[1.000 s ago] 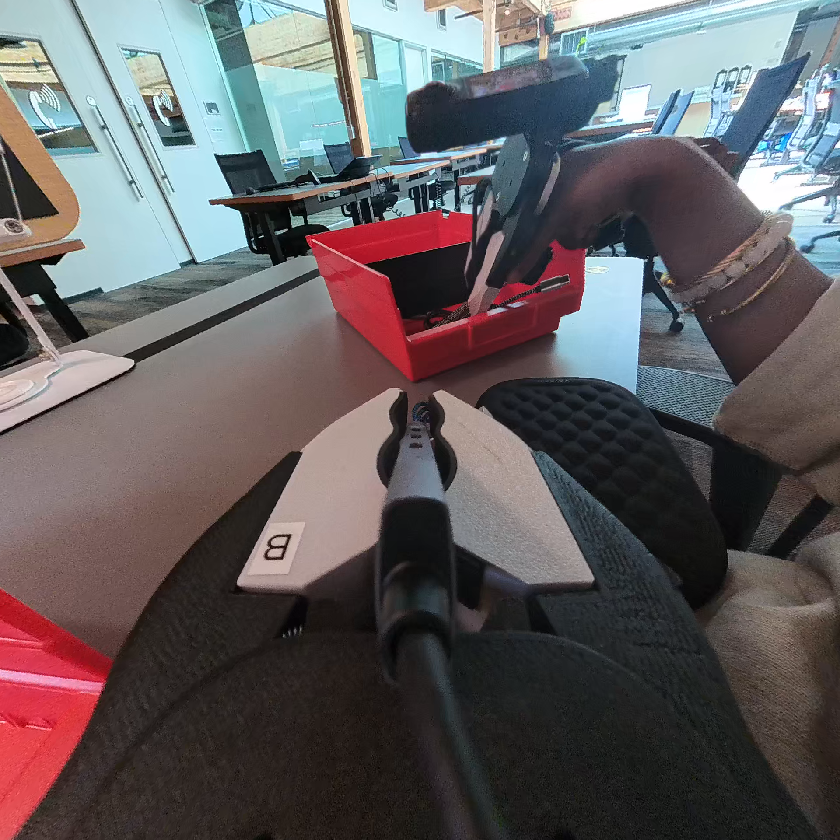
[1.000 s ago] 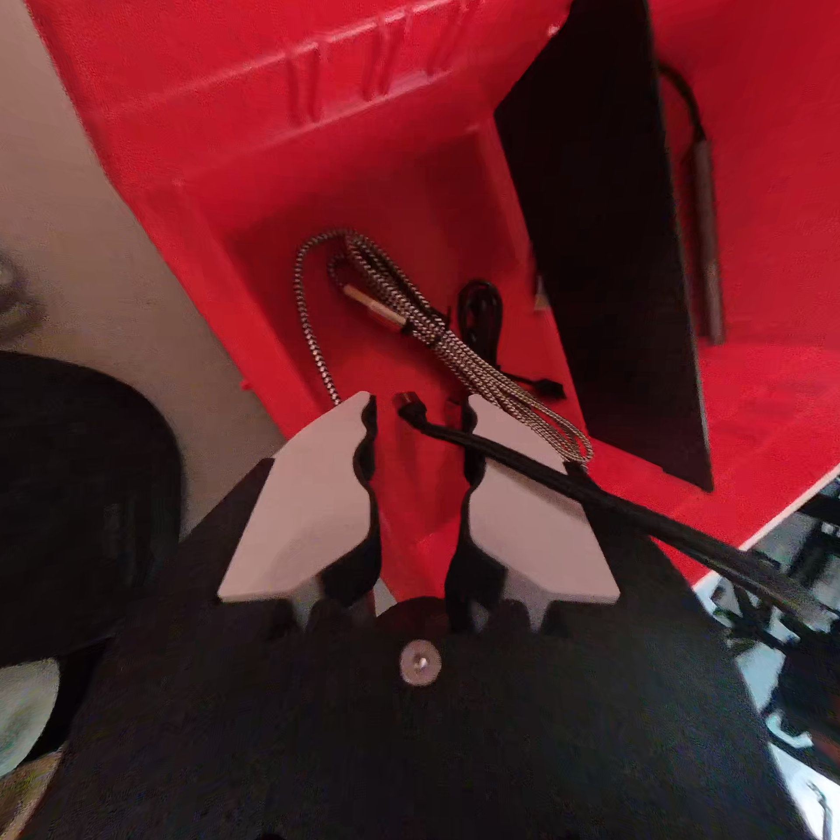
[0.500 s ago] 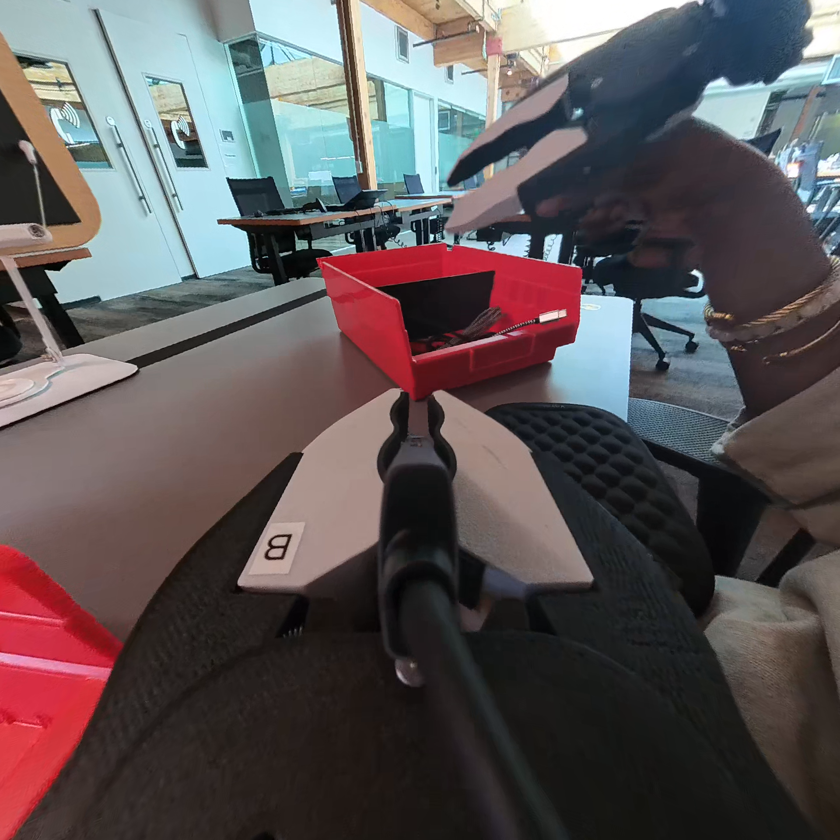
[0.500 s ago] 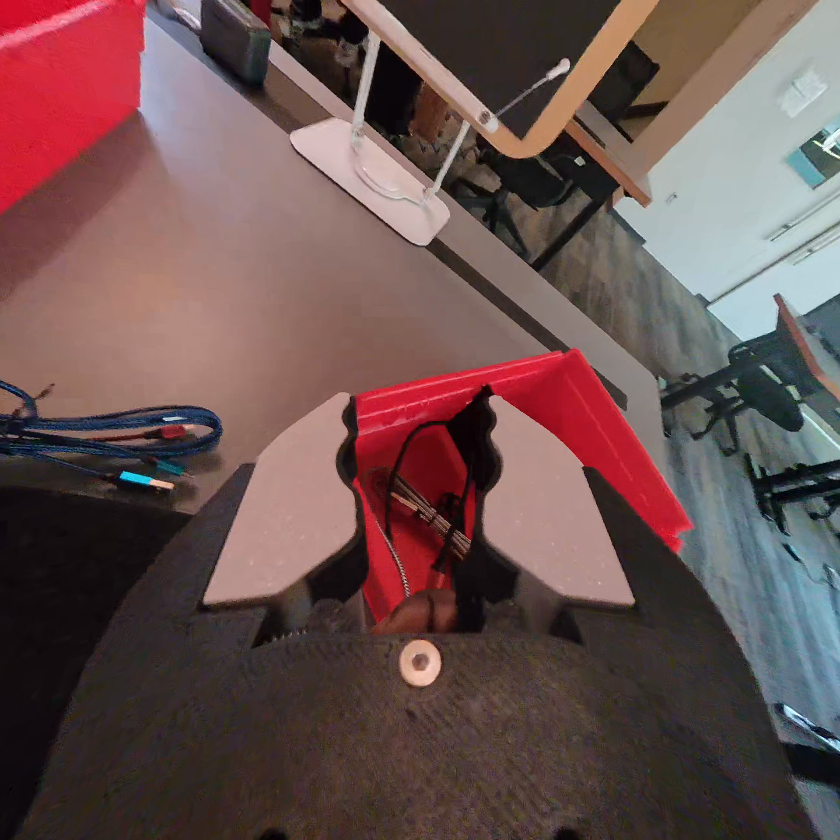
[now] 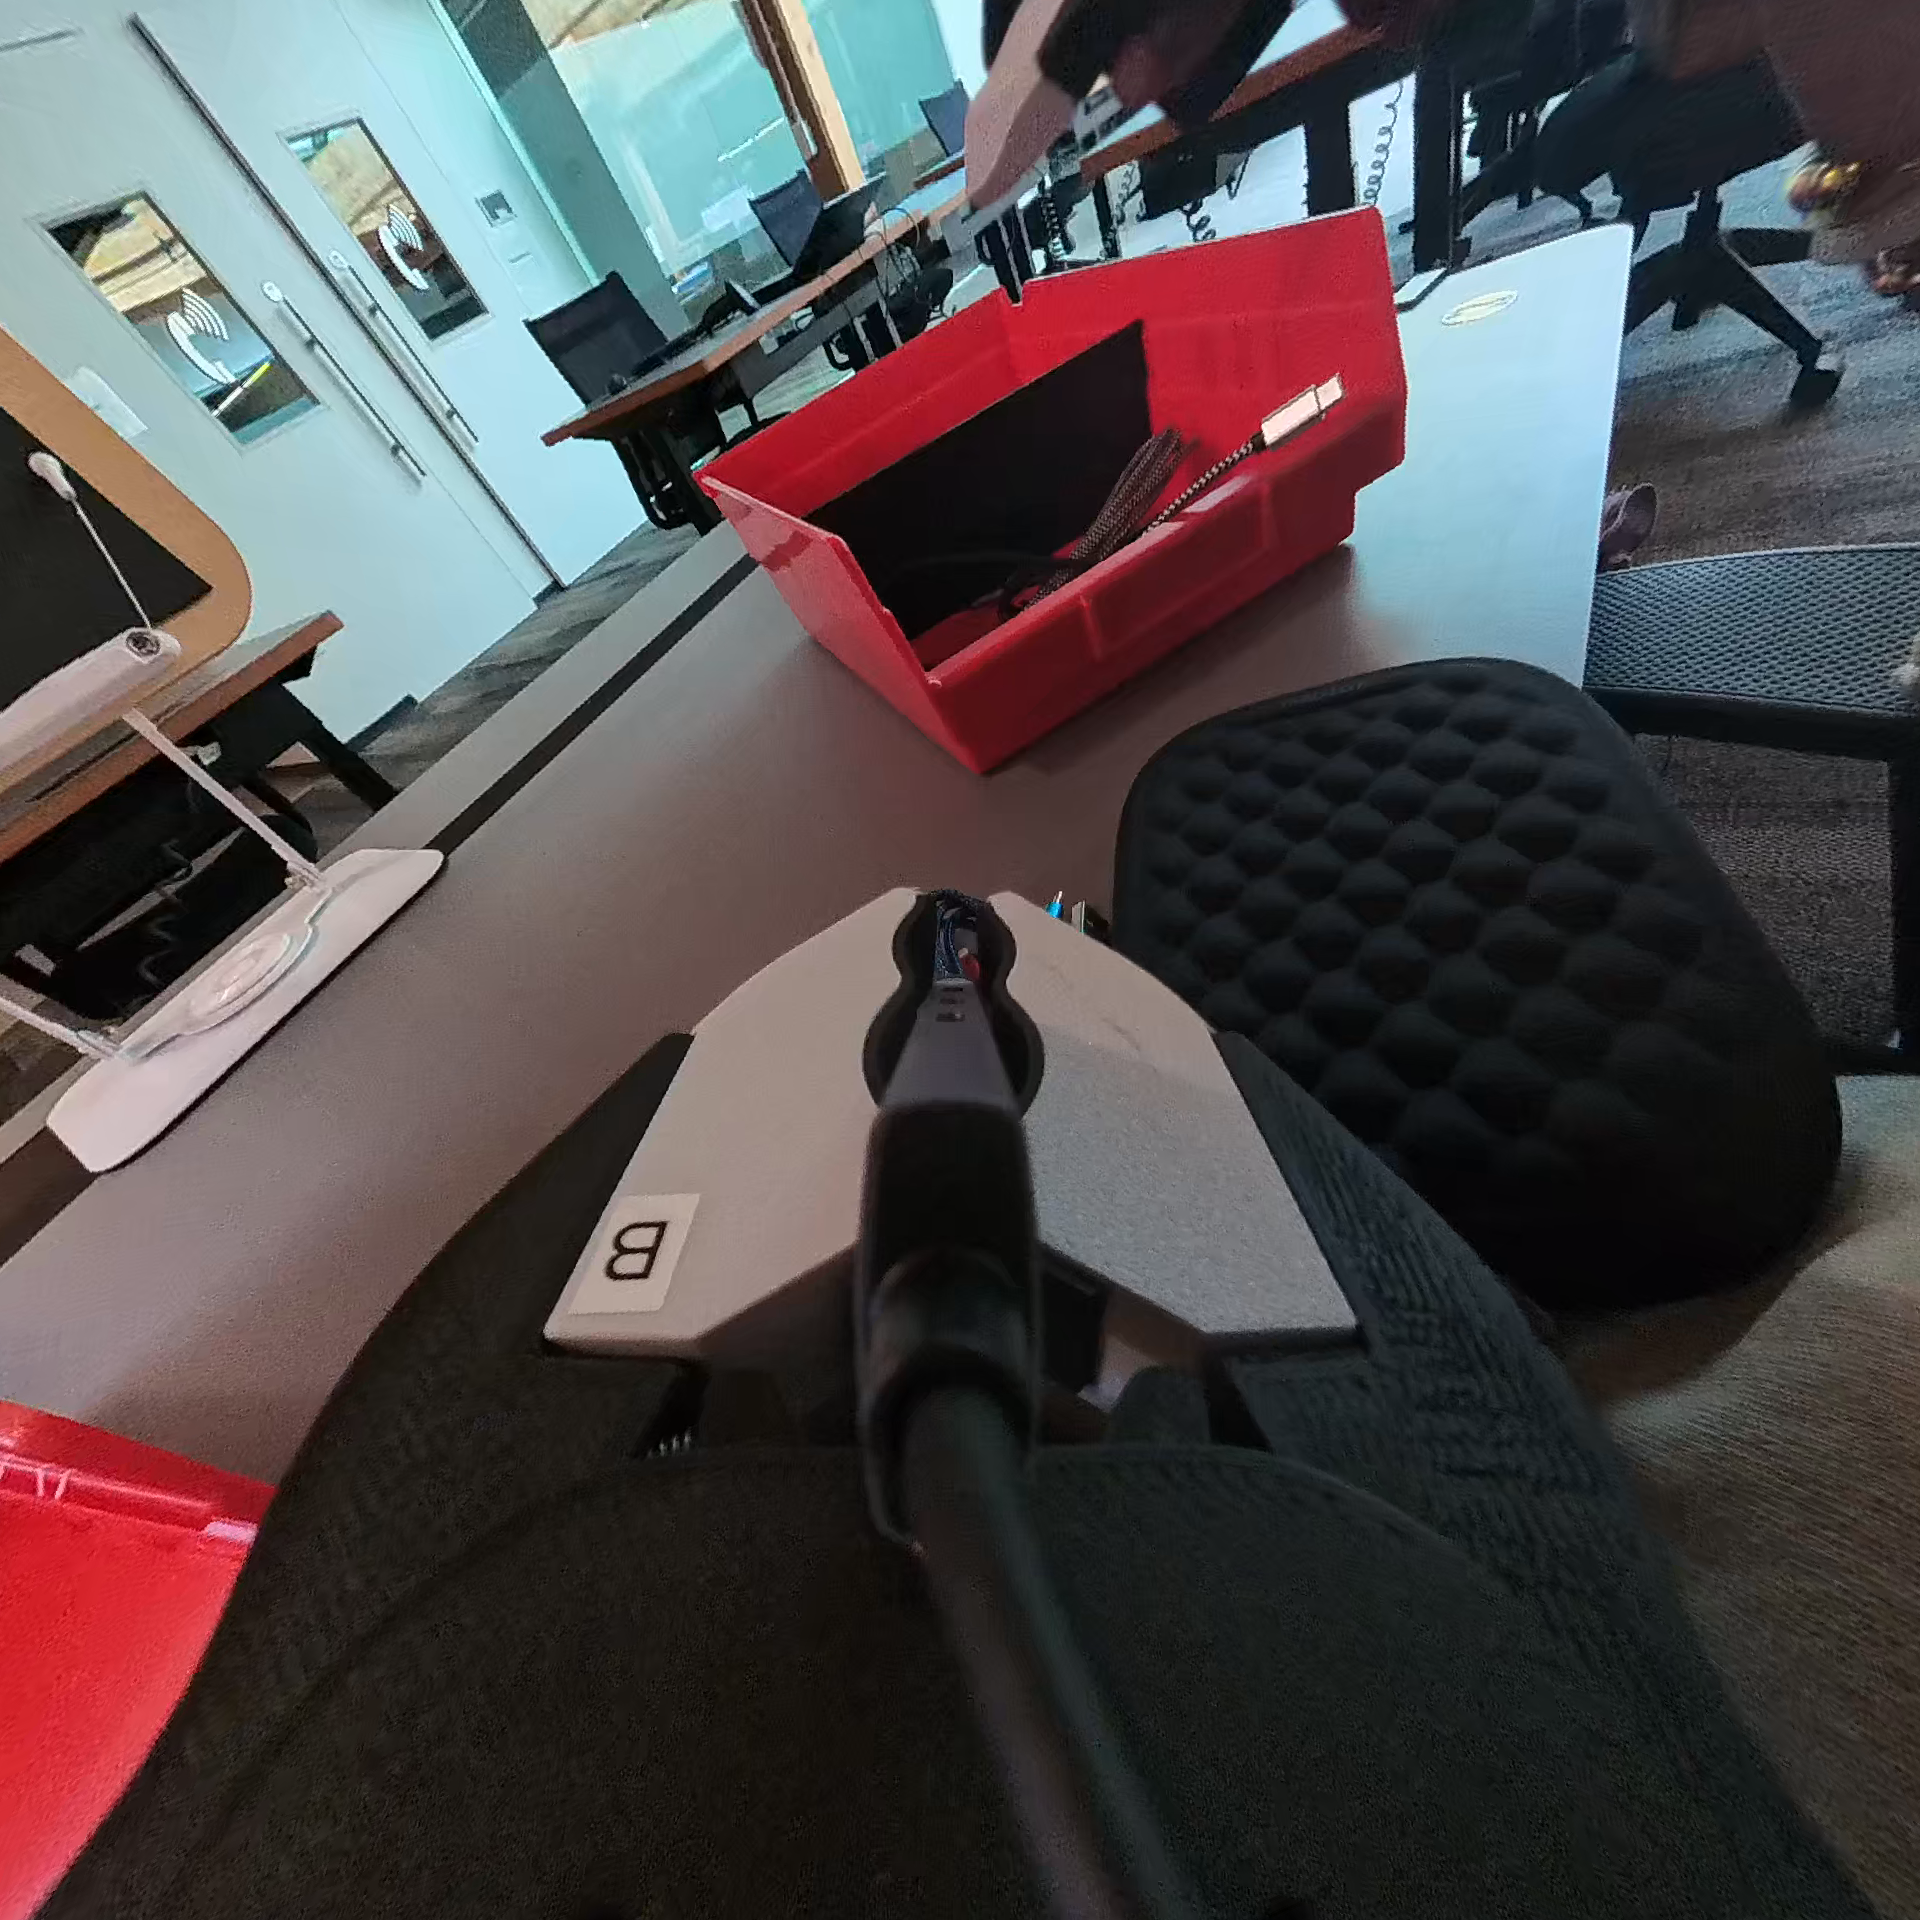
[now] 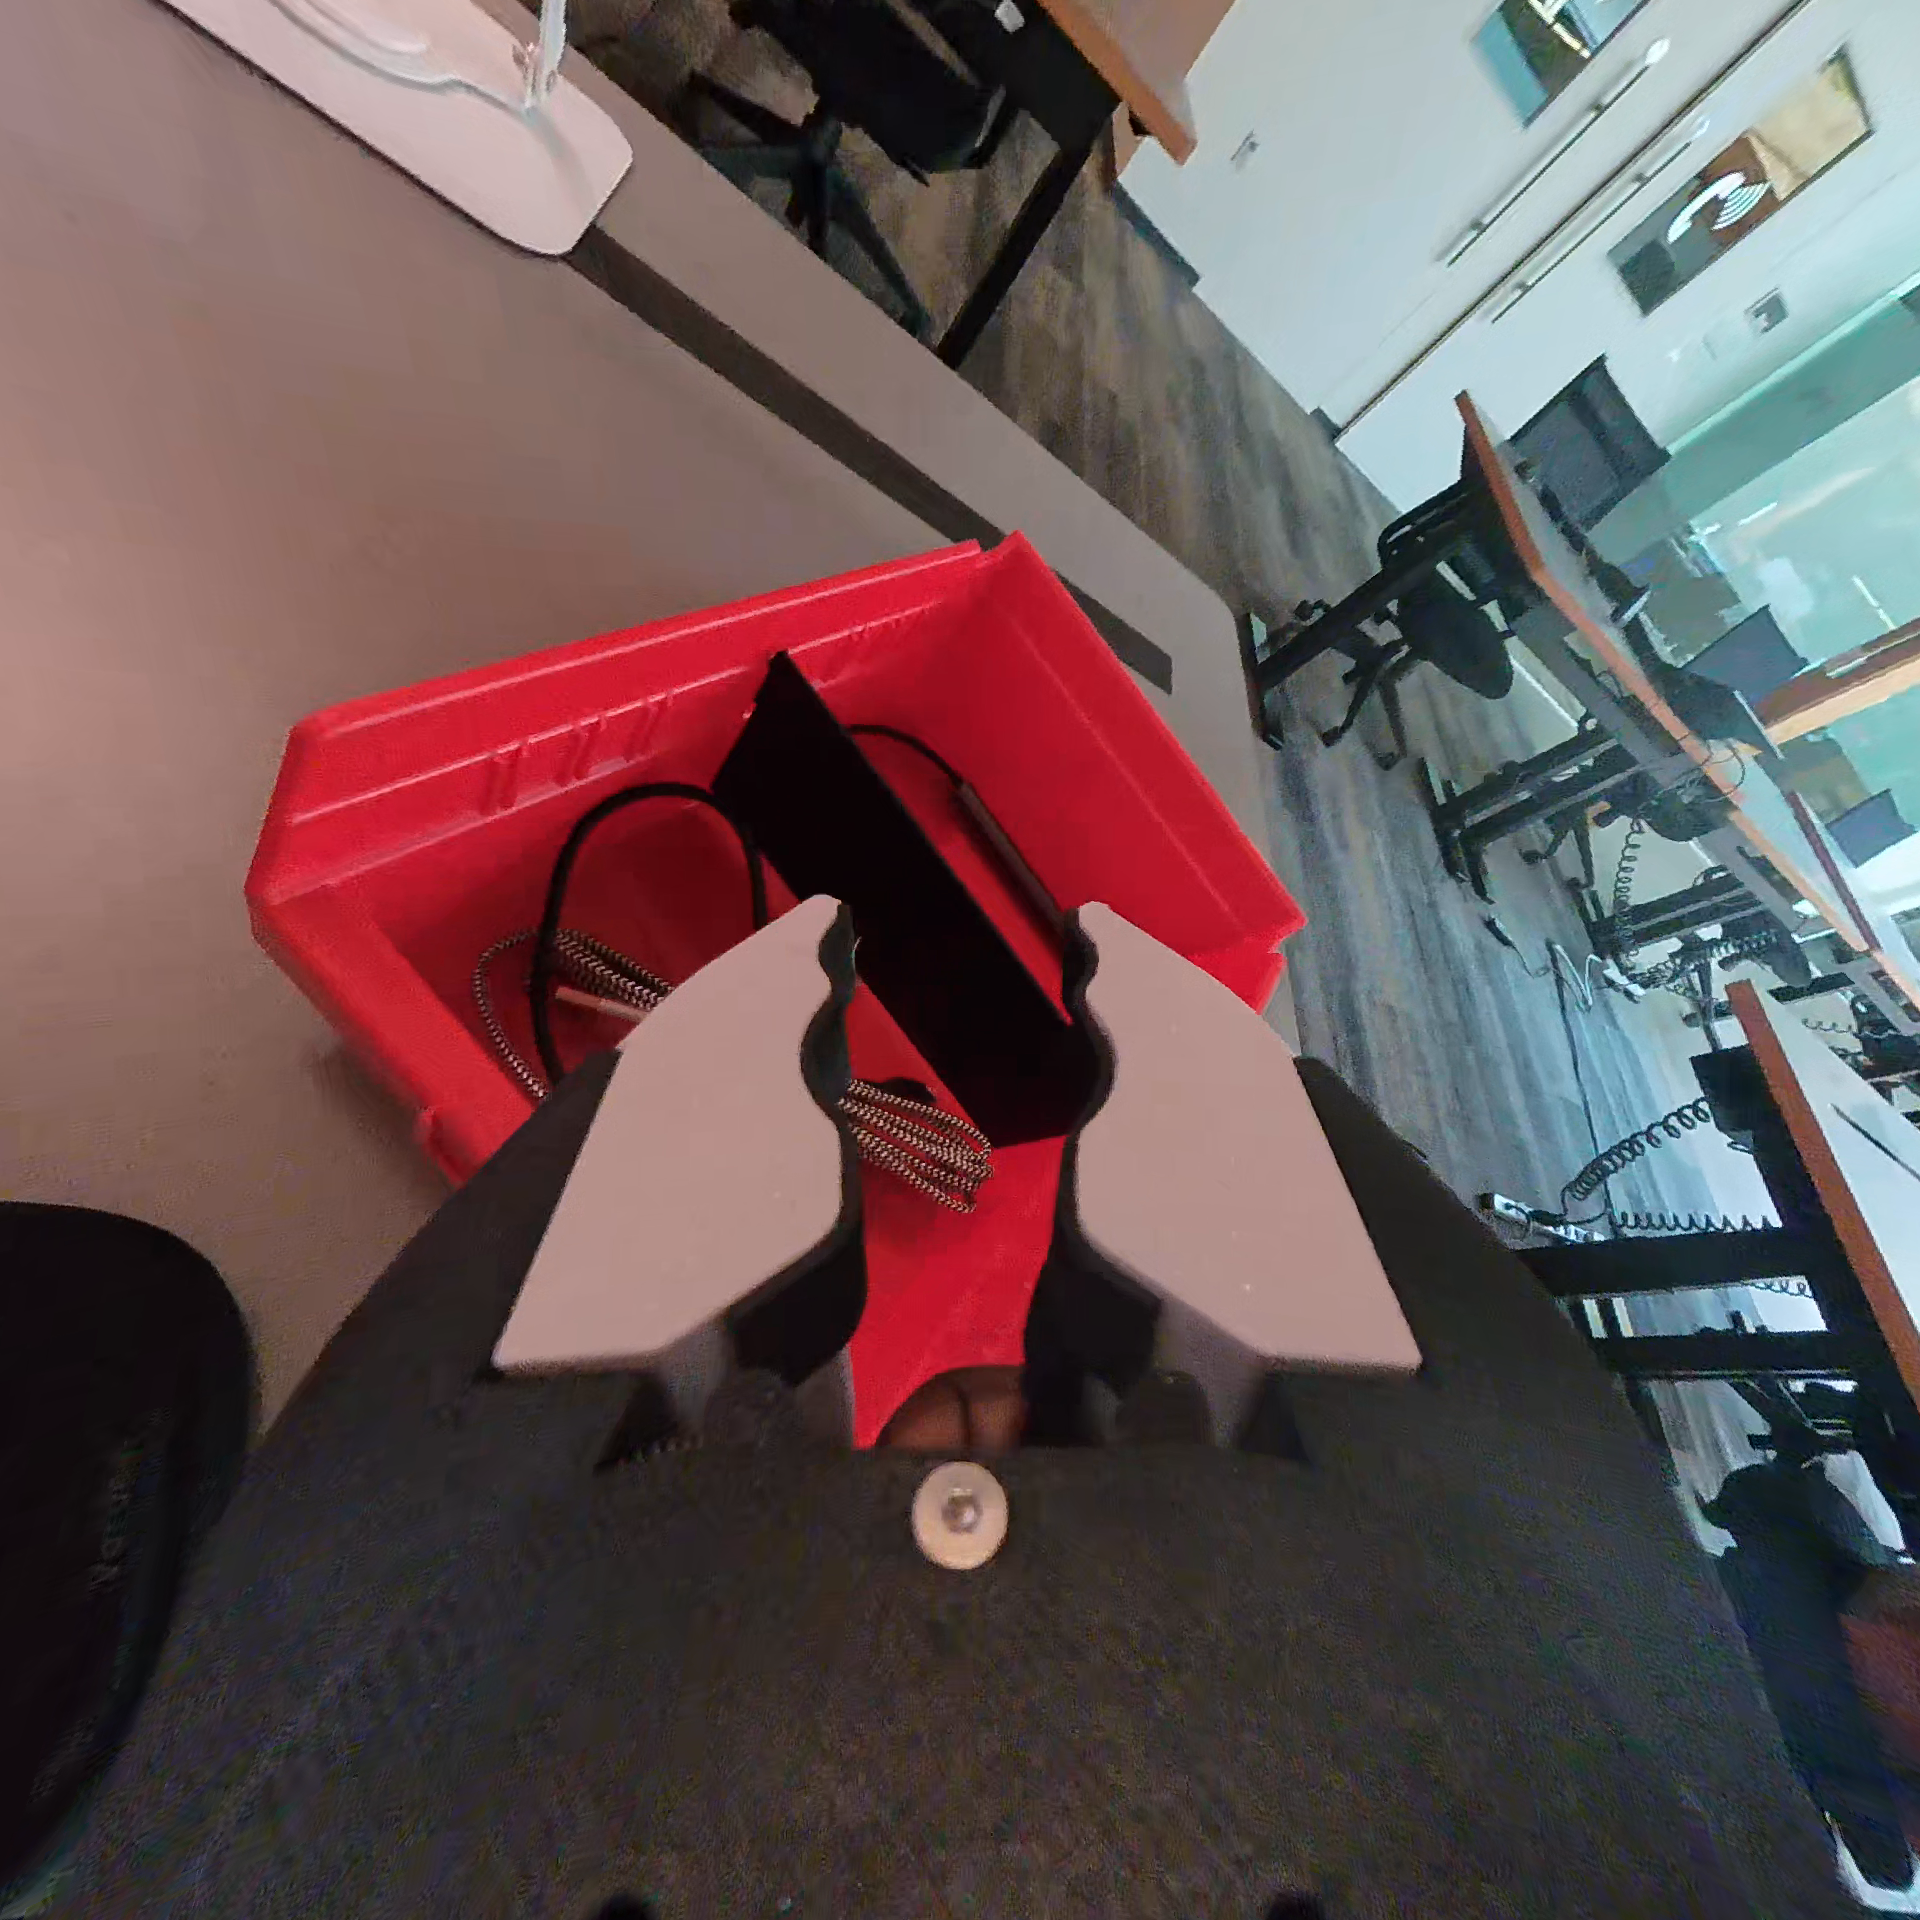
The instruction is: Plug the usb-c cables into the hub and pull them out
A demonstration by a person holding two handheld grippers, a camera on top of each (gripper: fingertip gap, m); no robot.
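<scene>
My left gripper (image 5: 951,906) is shut on a slim grey hub (image 5: 948,1055), whose black lead runs back toward the camera. It hovers low over the grey table (image 5: 582,935). My right gripper (image 6: 951,925) is open and empty, held above the red bin (image 6: 623,727). It also shows at the top of the left wrist view (image 5: 997,156). In the bin lie a black-and-white braided cable (image 6: 914,1132) with a silver plug (image 5: 1299,410) and a looped black cable (image 6: 644,821). A slim grey device (image 6: 997,842) lies behind the black divider (image 6: 904,914).
A black quilted chair back (image 5: 1455,935) stands at the table's right edge. A white stand base (image 5: 249,966) sits at the left. Part of a second red bin (image 5: 104,1662) is at the lower left. Desks and office chairs stand beyond the table. Some 25 cm of space lies between my two pairs of fingers.
My right gripper let go of the black cable, rose out of the bin and opened wider above it. My left gripper kept hold of the hub and tilted slightly.
</scene>
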